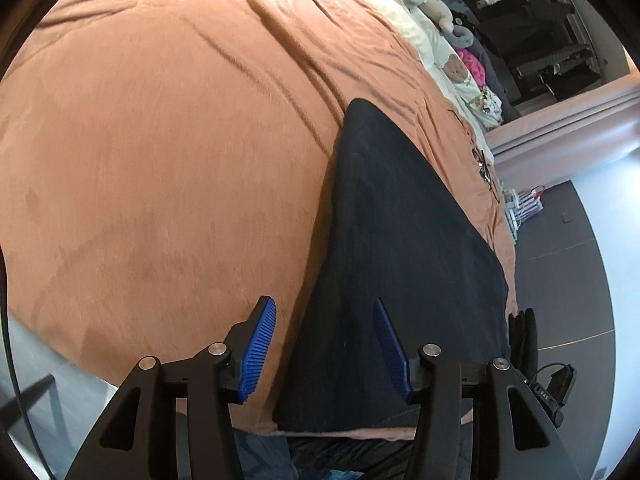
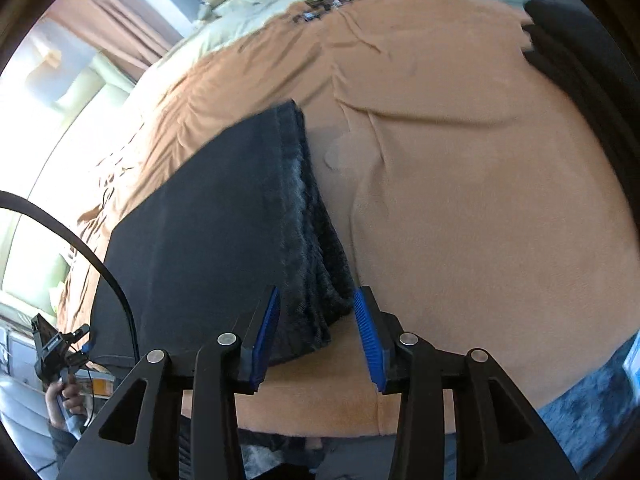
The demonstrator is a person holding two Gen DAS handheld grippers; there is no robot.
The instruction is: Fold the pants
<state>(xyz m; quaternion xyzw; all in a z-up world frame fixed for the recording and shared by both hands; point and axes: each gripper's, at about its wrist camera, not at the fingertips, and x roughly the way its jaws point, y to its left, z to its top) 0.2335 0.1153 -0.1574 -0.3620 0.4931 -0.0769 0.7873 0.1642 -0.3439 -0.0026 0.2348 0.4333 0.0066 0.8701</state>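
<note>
The pants (image 1: 400,240) are laid folded on the orange bedspread (image 1: 160,140). The left gripper (image 1: 324,344) is spread, nothing pinched; the right gripper (image 2: 316,336) is spread around the stacked edge, apparently not pressed. That stack could get snagged and undone if lifted carelessly. No writing can be read.

**What the two wrist views leave unclear**

The near end of the pants (image 1: 400,240) is hidden behind the left gripper's (image 1: 324,344) arms. In the right wrist view, the bed's far corner (image 2: 524,36) smears with motion blur, and small dark items (image 2: 320,8) on the blanket are unreadable. The hand (image 2: 64,396) at the left edge is partly cut off.
</note>
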